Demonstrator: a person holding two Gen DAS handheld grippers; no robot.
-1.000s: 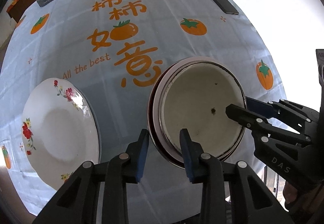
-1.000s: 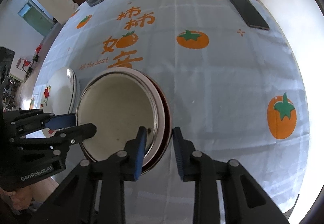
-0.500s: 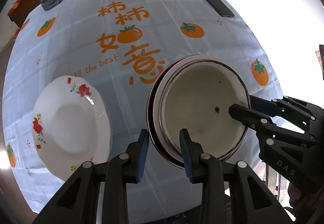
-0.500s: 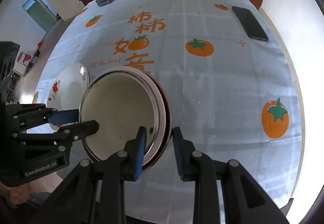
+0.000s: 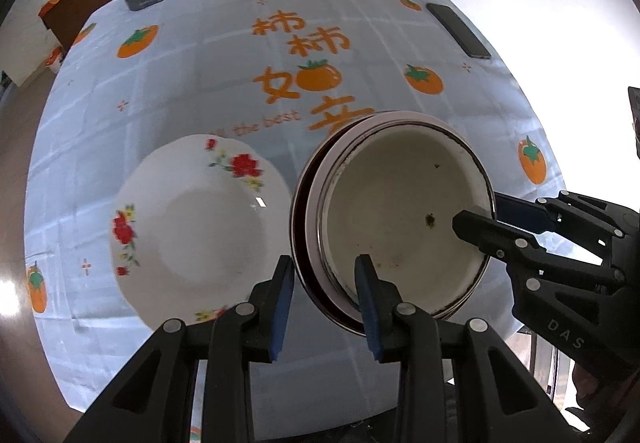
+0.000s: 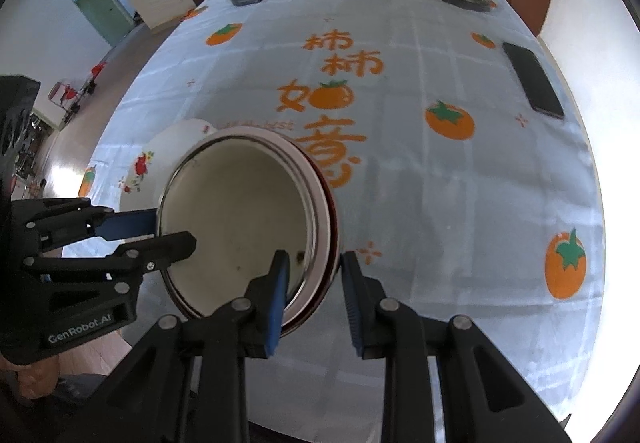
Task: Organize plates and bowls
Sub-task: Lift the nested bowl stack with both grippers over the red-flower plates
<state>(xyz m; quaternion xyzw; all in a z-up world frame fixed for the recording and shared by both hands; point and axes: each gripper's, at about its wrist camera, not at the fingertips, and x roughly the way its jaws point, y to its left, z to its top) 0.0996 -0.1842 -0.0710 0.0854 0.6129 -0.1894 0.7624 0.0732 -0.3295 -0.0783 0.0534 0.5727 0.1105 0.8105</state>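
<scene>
Cream enamel lines the round metal bowl [image 5: 404, 219], which sits nested in a wider dark-rimmed plate [image 5: 310, 239] in the left wrist view. The left gripper [image 5: 324, 303] pinches the stack's rim at six o'clock, its jaws narrowed on the edge, one blue pad inside the bowl and one outside the plate. At three o'clock the right gripper [image 5: 476, 213] clamps the opposite rim. At nine o'clock, just beside the stack, lies the white flower-patterned ceramic plate [image 5: 196, 227] on the pale blue persimmon-print cloth of the desk [image 5: 192, 83].

From the right wrist view, the right gripper [image 6: 312, 283] closes its jaws on the same stack at six o'clock, and the left gripper [image 6: 176, 227] holds at nine o'clock. The floral plate peeks out behind the bowl at ten o'clock. A black phone [image 6: 532, 81] lies at two o'clock, well apart.

The stack seems carried above the cloth. To do this well, I judge both hands should keep it level and move together, centring it over the floral plate before lowering gently.
</scene>
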